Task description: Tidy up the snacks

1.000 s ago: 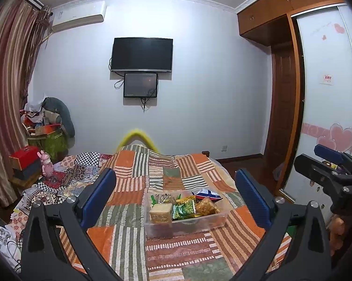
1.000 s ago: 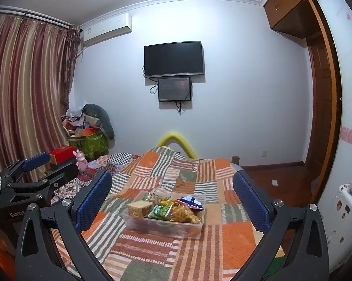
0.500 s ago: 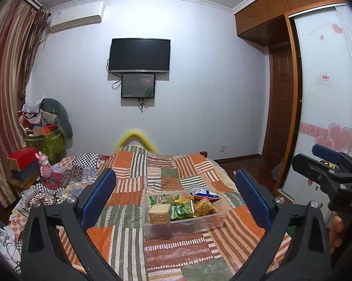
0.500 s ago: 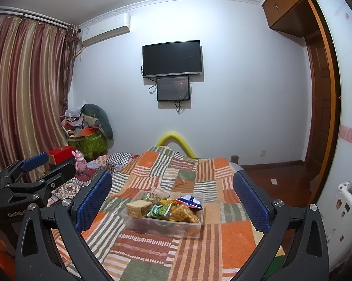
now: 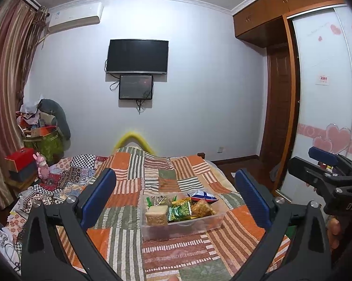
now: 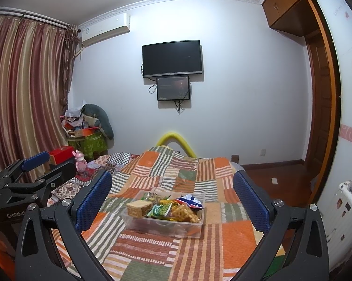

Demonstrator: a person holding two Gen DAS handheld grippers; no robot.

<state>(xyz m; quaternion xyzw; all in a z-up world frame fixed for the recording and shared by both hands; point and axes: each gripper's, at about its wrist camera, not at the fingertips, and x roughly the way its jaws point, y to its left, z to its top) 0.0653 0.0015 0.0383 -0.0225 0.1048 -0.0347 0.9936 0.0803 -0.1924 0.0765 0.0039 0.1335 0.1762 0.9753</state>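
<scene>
Clear plastic rectangular bin (image 5: 199, 222), one, sits mid-bed on the orange-green striped patchwork quilt (image 5: 129, 187), holding roughly five snack packs. Left hand-held gripper (image 5: 176, 201) and right hand-held gripper (image 6: 172, 200): both spread wide, holding nothing, hovering well short of the bin.

Bin (image 5: 183, 224) sits on bed (image 5: 129, 234), near its middle. Snack packets (image 5: 187, 207) lie inside bin; cracker pack (image 5: 156, 215) at left end, chip bag (image 5: 202, 196) at back right. TV (image 5: 137, 56) hangs on wall behind bed, small screen (image 5: 136, 87) right below it. Pile of boxes (image 5: 43, 138) stands left of bed; wardrobe (image 5: 325, 98) stands to right.
</scene>
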